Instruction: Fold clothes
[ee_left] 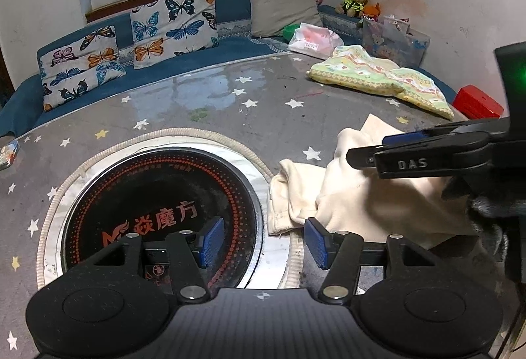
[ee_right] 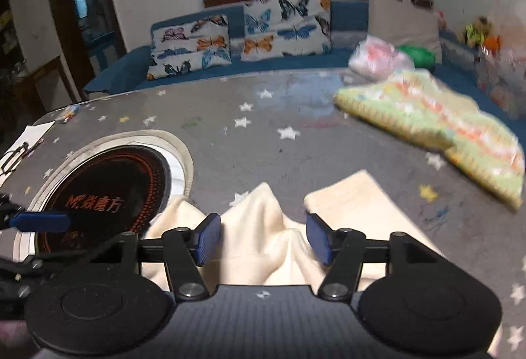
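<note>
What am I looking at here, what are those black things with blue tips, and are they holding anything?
These are two hand-held grippers, each carrying a wide-angle camera that looks forward along its own two blue-padded fingers. One picture comes from the left gripper, the other from the right gripper. In the left view the right gripper also shows, reaching in from the side. Both have their jaws apart and hold nothing. They are over a grey star-patterned table cover with a round black cooktop set into it. A crumpled cream garment lies under the right gripper, waiting to be folded. Farther back lies a yellow-green patterned cloth, and behind the table are butterfly cushions.
</note>
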Demonstrator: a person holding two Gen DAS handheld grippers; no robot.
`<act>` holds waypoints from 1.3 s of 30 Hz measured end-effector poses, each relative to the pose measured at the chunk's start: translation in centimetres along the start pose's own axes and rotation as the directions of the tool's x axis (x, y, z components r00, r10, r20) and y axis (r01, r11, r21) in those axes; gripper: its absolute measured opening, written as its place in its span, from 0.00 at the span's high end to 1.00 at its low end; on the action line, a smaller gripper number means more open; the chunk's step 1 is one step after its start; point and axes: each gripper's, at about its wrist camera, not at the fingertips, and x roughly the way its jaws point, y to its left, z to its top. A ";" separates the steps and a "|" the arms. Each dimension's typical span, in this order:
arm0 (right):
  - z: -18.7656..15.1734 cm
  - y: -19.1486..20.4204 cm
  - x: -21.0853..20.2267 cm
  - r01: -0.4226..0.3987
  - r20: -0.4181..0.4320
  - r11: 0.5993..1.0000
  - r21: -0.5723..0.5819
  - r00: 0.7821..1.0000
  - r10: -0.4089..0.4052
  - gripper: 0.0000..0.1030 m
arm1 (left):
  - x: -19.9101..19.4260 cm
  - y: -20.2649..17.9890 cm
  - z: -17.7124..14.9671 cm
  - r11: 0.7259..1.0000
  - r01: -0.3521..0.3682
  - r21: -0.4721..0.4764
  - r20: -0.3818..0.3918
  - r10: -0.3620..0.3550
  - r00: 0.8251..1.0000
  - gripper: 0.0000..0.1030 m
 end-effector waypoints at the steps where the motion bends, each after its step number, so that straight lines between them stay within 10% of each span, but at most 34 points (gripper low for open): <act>1: -0.2 0.0 0.5 -0.003 -0.011 1.000 0.007 1.000 0.003 0.54 | 0.1 0.1 0.0 1.000 -0.003 -0.001 -0.002 0.003 1.000 0.41; 3: -0.6 0.0 0.2 -0.018 0.000 1.000 0.004 1.000 0.018 0.84 | 0.2 0.1 -0.1 1.000 -0.004 -0.005 -0.006 0.004 1.000 0.40; 8: -1.5 0.2 -3.8 -0.037 0.083 0.999 -0.005 0.996 0.038 0.97 | 0.0 -0.8 -0.2 1.000 0.023 -0.002 -0.007 -0.023 1.000 0.37; 22: -6.2 1.3 -11.1 -0.014 0.111 0.996 -0.088 0.994 0.024 0.95 | 0.3 -3.1 0.7 0.997 0.077 -0.007 -0.008 -0.077 0.997 0.35; 32: -4.3 -1.0 -9.0 0.124 0.143 0.991 -0.040 0.983 -0.117 0.45 | 4.1 -4.5 1.8 0.995 0.097 0.030 -0.012 -0.097 0.995 0.35; 37: -4.4 -2.8 -7.1 0.117 0.087 0.992 0.039 0.989 -0.120 0.50 | 4.8 -4.7 1.9 0.987 0.155 0.050 0.009 -0.156 0.988 0.35; 39: -5.2 -3.3 -7.0 0.075 0.073 0.995 0.059 0.994 -0.079 0.73 | 5.2 -5.1 2.1 0.982 0.182 0.057 -0.005 -0.182 0.983 0.37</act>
